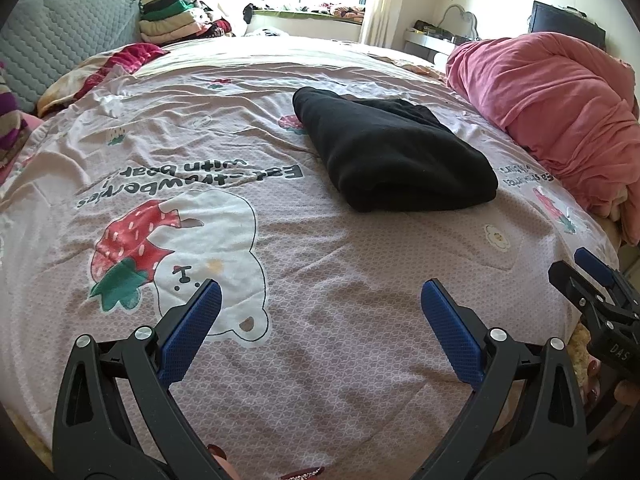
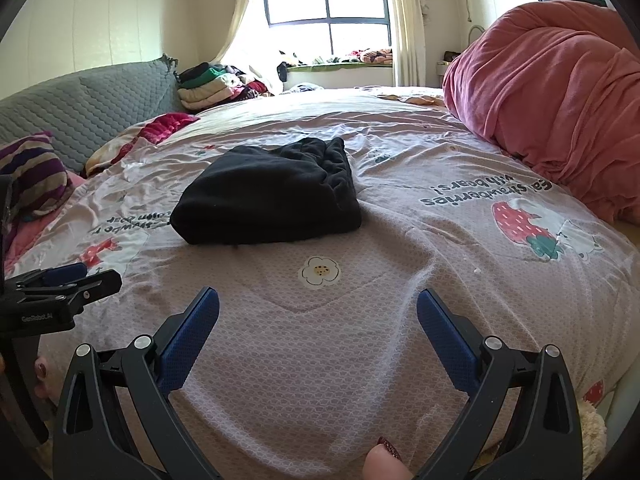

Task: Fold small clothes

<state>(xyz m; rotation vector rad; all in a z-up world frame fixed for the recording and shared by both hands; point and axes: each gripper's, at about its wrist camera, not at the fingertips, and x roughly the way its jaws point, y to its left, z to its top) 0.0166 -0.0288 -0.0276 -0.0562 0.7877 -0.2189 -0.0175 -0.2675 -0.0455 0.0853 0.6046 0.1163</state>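
- You are holding the left gripper spread wide, gripping nothing.
- Your right gripper is gaping too, empty.
- The folded black garment is lying on the bedspread ahead, well apart from both.

folded black garment: 1 | pink duvet: 1 | gripper: 2

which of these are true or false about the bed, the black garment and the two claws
1. The black garment lies folded on the bedspread. True.
2. The left claw grips the garment. False: it is open and apart from it.
3. The right claw is open and holds nothing. True.
4. A pink duvet is bunched on the bed's right side. True.
5. The garment is white. False: it is black.
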